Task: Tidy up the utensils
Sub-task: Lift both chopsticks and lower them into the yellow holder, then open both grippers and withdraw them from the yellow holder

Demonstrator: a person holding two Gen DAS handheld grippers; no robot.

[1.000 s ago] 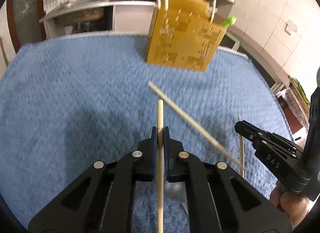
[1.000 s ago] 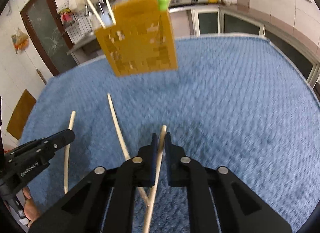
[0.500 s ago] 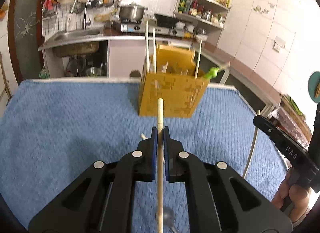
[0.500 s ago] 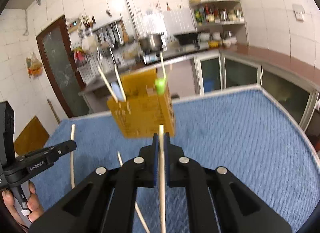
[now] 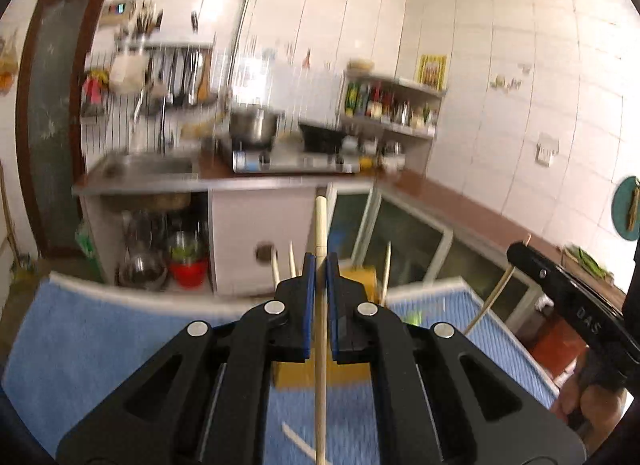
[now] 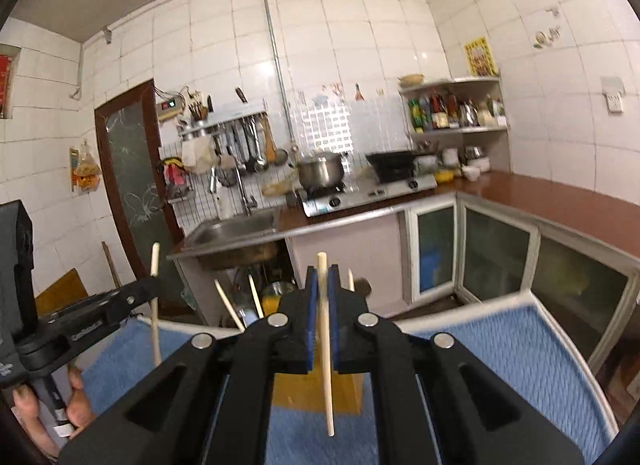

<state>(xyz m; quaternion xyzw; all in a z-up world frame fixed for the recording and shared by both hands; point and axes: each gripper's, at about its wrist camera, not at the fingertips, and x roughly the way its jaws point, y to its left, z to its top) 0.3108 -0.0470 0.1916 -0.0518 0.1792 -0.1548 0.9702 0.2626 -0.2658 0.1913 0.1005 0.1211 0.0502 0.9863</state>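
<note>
Each claw, left [image 5: 319,261] and right [image 6: 322,275], clamps an upright chopstick [image 5: 320,225] between its pads.

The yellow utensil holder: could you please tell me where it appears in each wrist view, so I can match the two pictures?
Left wrist view: the yellow utensil holder sits low at centre, mostly hidden behind the left gripper, which is shut on a chopstick.
Right wrist view: the holder is low at centre, behind the right gripper.
Shared landmark: the steel pot on the stove.
</note>
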